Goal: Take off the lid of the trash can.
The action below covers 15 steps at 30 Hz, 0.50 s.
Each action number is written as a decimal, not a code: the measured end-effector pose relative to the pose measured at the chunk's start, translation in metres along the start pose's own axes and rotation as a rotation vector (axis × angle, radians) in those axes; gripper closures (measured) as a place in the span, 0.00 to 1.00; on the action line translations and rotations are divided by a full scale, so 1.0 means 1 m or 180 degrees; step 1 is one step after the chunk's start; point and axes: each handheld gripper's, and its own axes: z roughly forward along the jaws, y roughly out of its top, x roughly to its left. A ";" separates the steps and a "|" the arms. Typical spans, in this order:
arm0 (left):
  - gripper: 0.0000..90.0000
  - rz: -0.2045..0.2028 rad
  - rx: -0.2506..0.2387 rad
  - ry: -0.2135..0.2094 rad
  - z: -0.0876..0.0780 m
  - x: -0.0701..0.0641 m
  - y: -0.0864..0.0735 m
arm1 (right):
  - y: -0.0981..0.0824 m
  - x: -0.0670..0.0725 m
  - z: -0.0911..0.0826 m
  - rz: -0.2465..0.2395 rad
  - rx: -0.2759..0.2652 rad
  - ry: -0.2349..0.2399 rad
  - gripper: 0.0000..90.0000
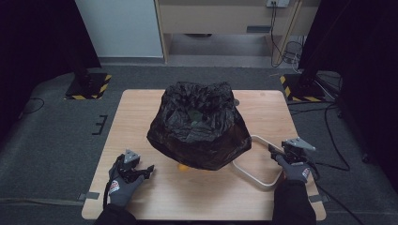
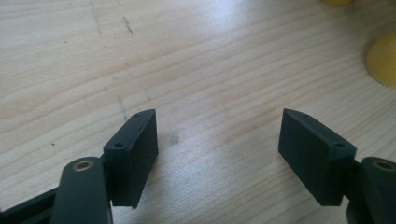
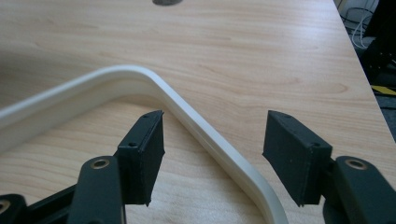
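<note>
Between the right gripper's [image 3: 212,126] released jaws runs the cream frame's [image 3: 205,133] rail, lengthwise away; left gripper [image 2: 217,133] released over bare bench [image 2: 210,60].

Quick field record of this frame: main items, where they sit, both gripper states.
surface: wooden table
centre item: black plastic bag, crumpled, mouth open upward
frame: cream rounded frame flat on the table, right of the bag, one end under the bag's edge
yellow item: yellow thing on the table at the bag's near edge, mostly hidden
left gripper: jaws open over bare wood, nothing between them
right gripper: jaws open, straddling the frame's rail, pads not pressing on it
hands: gloved, both at the near table edge
</note>
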 end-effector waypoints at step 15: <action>0.31 -0.0093 -0.0461 -0.0115 -0.019 -0.001 0.008 | 0.022 0.013 -0.018 0.0064 -0.0390 0.0082 0.35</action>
